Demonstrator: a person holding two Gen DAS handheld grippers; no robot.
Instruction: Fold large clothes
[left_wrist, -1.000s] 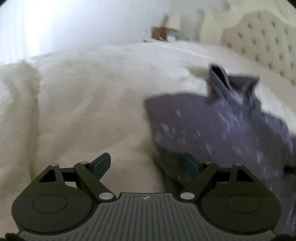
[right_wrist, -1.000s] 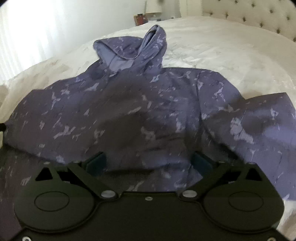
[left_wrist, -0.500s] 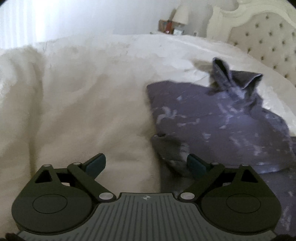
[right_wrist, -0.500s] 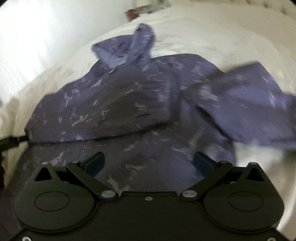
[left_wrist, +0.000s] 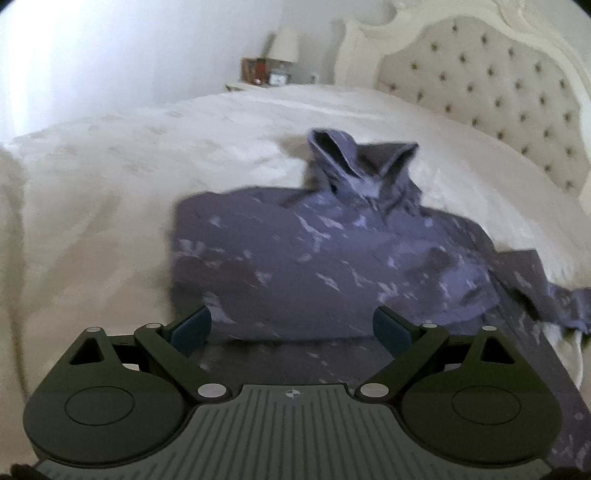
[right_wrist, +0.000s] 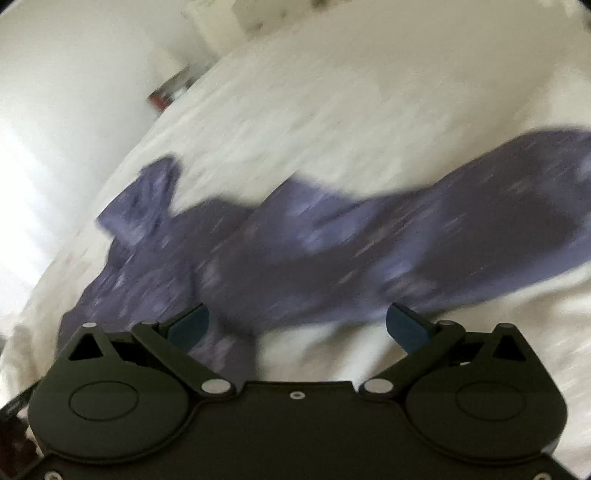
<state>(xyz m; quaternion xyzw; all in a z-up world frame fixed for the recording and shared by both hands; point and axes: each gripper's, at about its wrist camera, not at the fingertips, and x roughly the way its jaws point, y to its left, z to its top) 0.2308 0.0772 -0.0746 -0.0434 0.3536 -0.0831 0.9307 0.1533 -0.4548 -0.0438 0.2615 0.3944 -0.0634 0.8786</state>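
A purple hoodie (left_wrist: 314, 258) with pale splashes lies on the white bed (left_wrist: 110, 192), its hood (left_wrist: 362, 162) standing up toward the headboard. One side is folded over the body, and a sleeve (left_wrist: 535, 291) trails off to the right. My left gripper (left_wrist: 291, 328) hovers open over the near part of the hoodie with nothing between its fingers. In the blurred, tilted right wrist view the hoodie (right_wrist: 295, 254) stretches across the bed, its sleeve (right_wrist: 517, 206) reaching right. My right gripper (right_wrist: 297, 325) is open and empty above the sleeve's near edge.
A tufted cream headboard (left_wrist: 498, 96) rises at the far right. A nightstand with a lamp (left_wrist: 284, 44) and small items stands beyond the bed's far edge. White bedding (right_wrist: 369, 92) spreads all around the hoodie.
The left gripper moved right and rose, so the hoodie now lies centred under it. The right gripper swung right and rolled, tilting its view; the right sleeve now fills it.
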